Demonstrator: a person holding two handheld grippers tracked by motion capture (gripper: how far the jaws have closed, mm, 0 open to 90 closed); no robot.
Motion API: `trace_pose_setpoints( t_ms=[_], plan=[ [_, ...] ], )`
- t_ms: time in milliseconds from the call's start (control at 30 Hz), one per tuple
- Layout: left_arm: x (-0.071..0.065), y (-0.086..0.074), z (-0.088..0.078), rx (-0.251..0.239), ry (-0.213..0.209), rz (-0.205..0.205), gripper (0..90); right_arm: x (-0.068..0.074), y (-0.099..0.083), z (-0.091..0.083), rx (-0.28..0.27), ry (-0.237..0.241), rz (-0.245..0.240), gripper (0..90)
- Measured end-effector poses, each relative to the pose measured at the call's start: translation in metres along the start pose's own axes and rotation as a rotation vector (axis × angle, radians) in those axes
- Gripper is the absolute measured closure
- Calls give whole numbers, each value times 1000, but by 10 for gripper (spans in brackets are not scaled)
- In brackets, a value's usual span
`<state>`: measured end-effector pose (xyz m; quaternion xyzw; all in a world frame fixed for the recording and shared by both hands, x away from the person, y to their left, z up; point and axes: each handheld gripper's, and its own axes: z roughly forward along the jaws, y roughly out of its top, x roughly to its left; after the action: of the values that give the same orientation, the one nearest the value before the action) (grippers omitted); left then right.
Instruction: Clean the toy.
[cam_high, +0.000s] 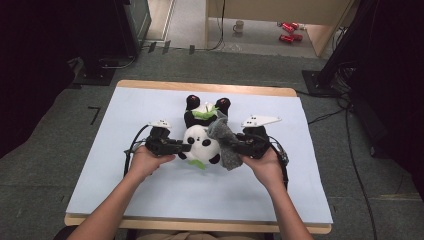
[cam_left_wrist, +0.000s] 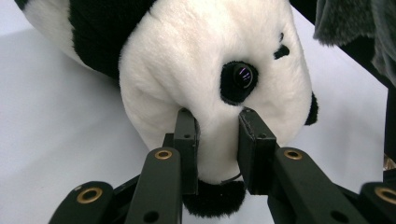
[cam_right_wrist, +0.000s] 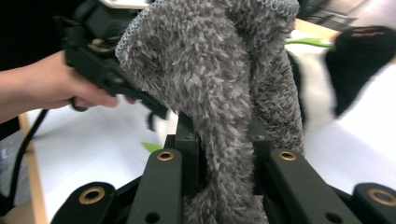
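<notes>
A black-and-white plush panda toy (cam_high: 201, 137) is seen lying on its back in the middle of the white-topped table (cam_high: 150, 190), its black feet pointed at the far edge and its round white head turned toward the person. Green felt leaves are seen on its chest and beside its head.

The left gripper (cam_high: 184, 147) is held at the left side of the head by the person's left hand (cam_high: 145, 161). In the left gripper view, the panda's white head fur (cam_left_wrist: 210, 70) is pinched between the two black jaws, just below a shiny black eye; the fingertips (cam_left_wrist: 186, 126) are pressed into the plush, so the jaws are clenched on the toy.

The right gripper (cam_high: 226, 145) is held at the panda's right side by the right hand (cam_high: 265, 165). A grey fuzzy knitted cloth (cam_high: 223, 142) is draped over the toy's flank and hangs down beside the head. In the right gripper view, this cloth (cam_right_wrist: 224, 93) is seen bunched between the jaws and gripped firmly, with its folds rising above them. The opposite hand (cam_right_wrist: 56, 88) and its black gripper are seen behind the cloth, and a black paw is seen blurred at the right.

A mug and red objects are seen on the floor beyond the table.
</notes>
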<state>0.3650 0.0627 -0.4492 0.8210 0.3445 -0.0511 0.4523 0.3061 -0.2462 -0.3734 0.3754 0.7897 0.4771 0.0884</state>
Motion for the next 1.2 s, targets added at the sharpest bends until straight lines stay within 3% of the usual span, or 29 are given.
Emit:
trace_pose_setpoints(
  t_ms=[233, 433, 800, 1200],
  plan=[
    [3, -1, -8, 4, -3, 10, 727, -15, -2, -7, -2, -69, 19, 742],
    [7, -3, -15, 5, 6, 17, 725, -32, -9, -8, 6, -132, 65, 736],
    [12, -6, -19, -1, 17, 23, 716, -67, -38, 11, 67, -213, 140, 717],
    [13, -8, -19, -11, 17, 27, 684, -85, -52, 41, 183, -267, 162, 705]
  ],
)
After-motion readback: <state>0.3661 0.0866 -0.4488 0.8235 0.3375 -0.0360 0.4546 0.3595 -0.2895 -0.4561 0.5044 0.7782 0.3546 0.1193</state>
